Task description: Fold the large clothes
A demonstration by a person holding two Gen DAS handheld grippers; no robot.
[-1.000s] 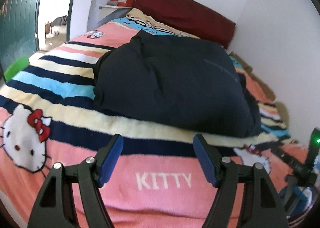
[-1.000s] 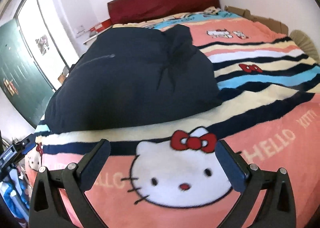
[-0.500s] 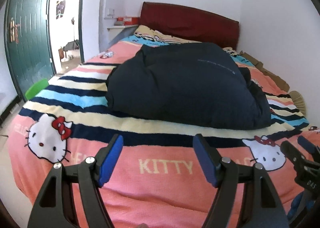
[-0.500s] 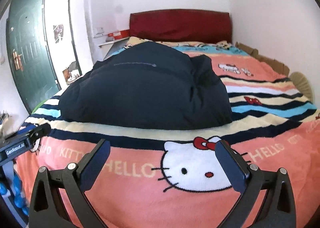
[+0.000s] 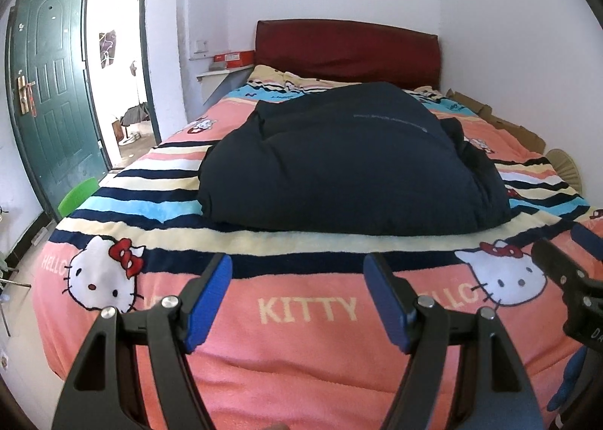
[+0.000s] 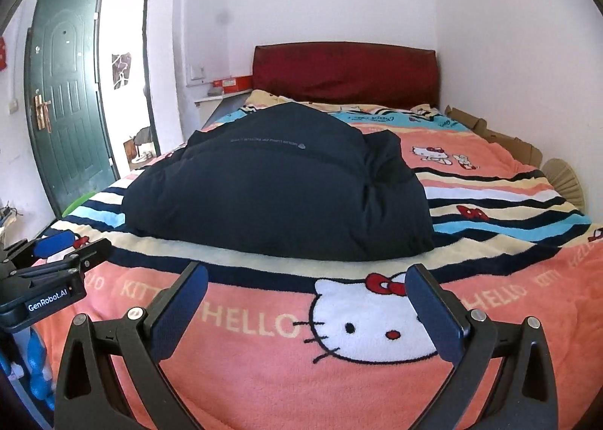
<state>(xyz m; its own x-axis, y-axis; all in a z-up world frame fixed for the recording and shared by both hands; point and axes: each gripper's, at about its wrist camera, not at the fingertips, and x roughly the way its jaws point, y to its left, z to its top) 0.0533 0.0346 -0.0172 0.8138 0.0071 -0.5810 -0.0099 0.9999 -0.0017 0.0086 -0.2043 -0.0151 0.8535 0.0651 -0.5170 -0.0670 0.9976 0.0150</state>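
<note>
The folded navy padded jacket [image 5: 350, 162] is being left mid-bed; the left gripper [image 5: 297, 298] and right gripper [image 6: 307, 313] are being held open-jawed, empty, over the blanket's [image 5: 301, 351] foot edge.

"HELLO KITTY" on pink blanket [image 6: 264, 384], "GenRobot.AI" on left gripper [image 6: 56, 260]
</note>
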